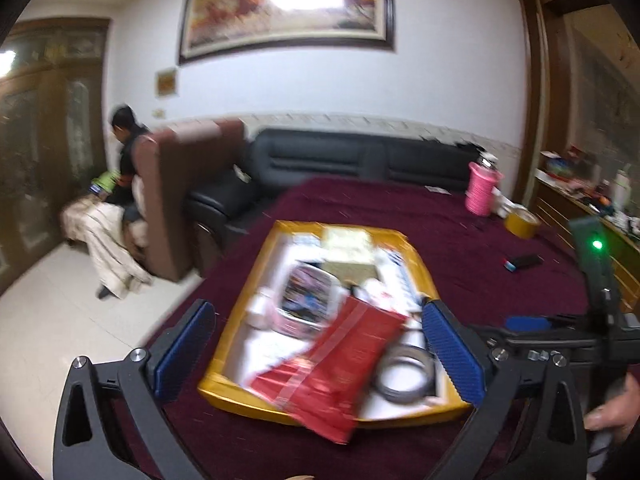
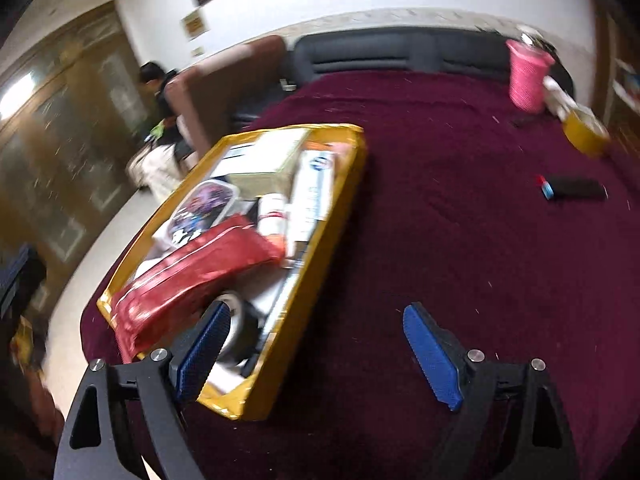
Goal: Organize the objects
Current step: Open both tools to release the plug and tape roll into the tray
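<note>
Both grippers' blue-padded fingers, left (image 1: 320,344) and right (image 2: 320,344), spread empty; shallow yellow cardboard tray (image 2: 340,204) at ten o'clock on the maroon-clothed table (image 2: 460,220).

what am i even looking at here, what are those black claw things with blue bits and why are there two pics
Each picture comes from a fisheye camera on a hand-held two-finger gripper; there is no robot, a person holds one in each hand. The left wrist view shows the left gripper, open, its blue pads either side of a shallow yellow tray without touching it. The right wrist view shows the right gripper, also open and empty. The tray sits on a dark red tablecloth and holds a shiny red packet, a grey tape roll and boxes. Further off stand a pink cup and a yellow tape roll.
</note>
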The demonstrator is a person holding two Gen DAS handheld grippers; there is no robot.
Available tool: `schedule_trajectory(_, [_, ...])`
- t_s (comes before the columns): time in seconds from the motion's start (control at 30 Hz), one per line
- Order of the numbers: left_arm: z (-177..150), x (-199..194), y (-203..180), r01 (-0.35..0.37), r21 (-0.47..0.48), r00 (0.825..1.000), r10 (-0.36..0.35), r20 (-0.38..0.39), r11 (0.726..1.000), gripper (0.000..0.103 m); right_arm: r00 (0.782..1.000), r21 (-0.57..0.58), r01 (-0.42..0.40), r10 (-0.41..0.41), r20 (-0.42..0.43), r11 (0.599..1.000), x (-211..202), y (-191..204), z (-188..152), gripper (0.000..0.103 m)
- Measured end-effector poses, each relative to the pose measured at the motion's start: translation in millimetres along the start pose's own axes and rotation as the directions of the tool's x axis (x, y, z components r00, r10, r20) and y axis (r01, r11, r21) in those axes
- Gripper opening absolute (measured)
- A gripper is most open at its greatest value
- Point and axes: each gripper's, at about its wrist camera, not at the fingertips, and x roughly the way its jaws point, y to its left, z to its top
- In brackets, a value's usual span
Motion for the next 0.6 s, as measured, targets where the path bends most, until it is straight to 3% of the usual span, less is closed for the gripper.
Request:
schedule_trajectory(0.37, [-11.4, 31.6, -19.9, 0.089, -0.151, 0.982, -0.112, -0.155, 0.985, 0.103, 0.977, -0.067, 0.188, -0.180, 0.111, 0.980, -17.9, 8.5, -13.4, 0.094])
schedule_trajectory(0.47, [-17.0, 35.9, -28.2, 0.061, -0.146, 0.977, -0.089, -0.194, 0.987, 0.103, 0.976, -0.067, 0.194, -0.186, 0.113, 0.979, -17.0, 7.1, -17.4, 0.095])
schedule_trajectory(0.6, [-20.4, 36.1, -39.1, -0.022, -0.090, 0.977, 0.003, -0.211, 0.996, 0.103, 0.962, -0.073, 0.246, -0.234, 0.138, 0.967, -19.4, 3.6, -20.2, 0.095])
